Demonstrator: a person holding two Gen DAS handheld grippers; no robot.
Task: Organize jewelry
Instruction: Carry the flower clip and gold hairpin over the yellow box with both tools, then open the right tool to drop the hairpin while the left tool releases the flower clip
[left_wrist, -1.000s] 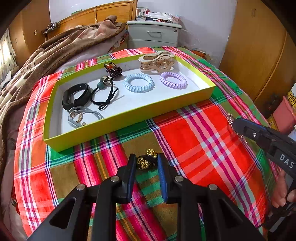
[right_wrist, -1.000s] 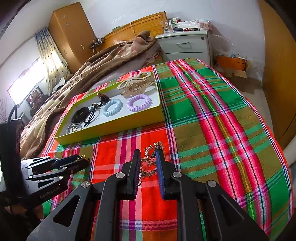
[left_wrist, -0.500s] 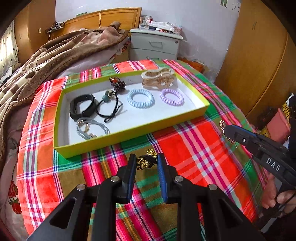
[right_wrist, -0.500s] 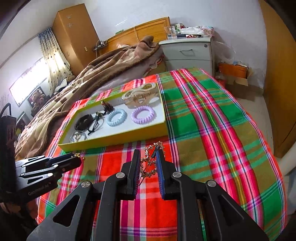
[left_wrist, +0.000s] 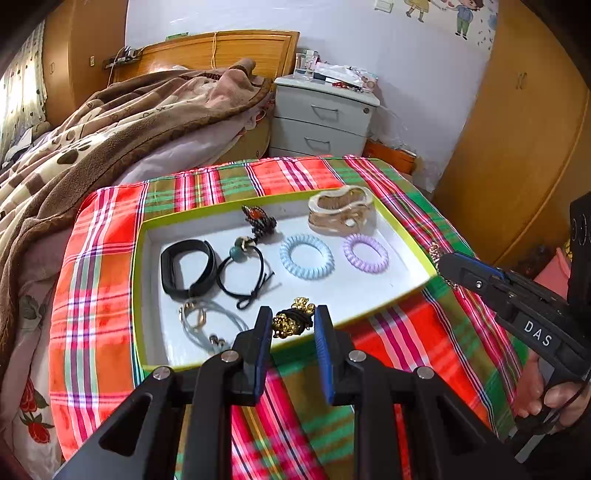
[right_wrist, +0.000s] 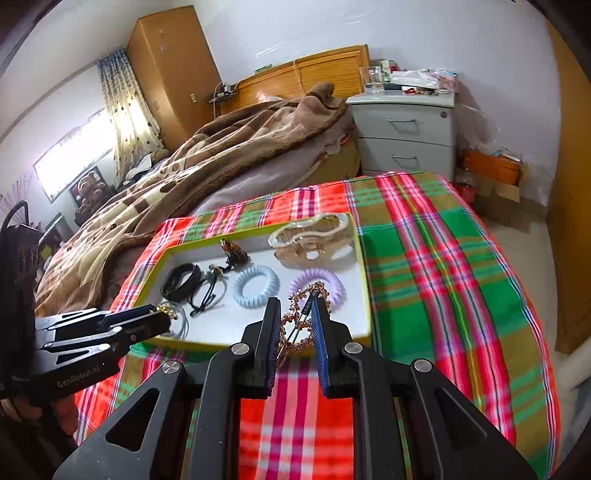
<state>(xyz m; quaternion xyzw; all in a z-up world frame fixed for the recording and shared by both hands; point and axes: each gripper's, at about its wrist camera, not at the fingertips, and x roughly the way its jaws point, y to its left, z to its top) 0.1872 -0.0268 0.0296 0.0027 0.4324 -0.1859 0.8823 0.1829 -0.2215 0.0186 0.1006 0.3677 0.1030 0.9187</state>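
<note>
My left gripper (left_wrist: 291, 323) is pinching a black hair tie with gold beads (left_wrist: 293, 319) between its pads, fingers closed only as far as the bundle allows. It hangs over the near edge of the green-rimmed tray (left_wrist: 137, 280).

My right gripper (right_wrist: 295, 323) is clamped on a rose-gold hair clip with small flowers (right_wrist: 301, 314), held upright between the pads, over the near right part of the tray, just in front of the purple coil tie (right_wrist: 317, 282).

Tray contents, left view:
- black band (left_wrist: 188, 267), far left
- black elastic with teal bead (left_wrist: 242, 273), beside it
- grey cord with gold ring (left_wrist: 201, 319), near left corner
- dark beaded piece with orange centre (left_wrist: 258, 218), far wall
- blue coil tie (left_wrist: 306, 256), middle
- purple coil tie, right of the blue one, apart from it
- cream claw clip (left_wrist: 341, 214), far right corner

Tray sits on a plaid cloth (left_wrist: 424, 339). Brown blanket (left_wrist: 110, 125) to the left, grey bedside drawers (left_wrist: 325, 118) far behind.
</note>
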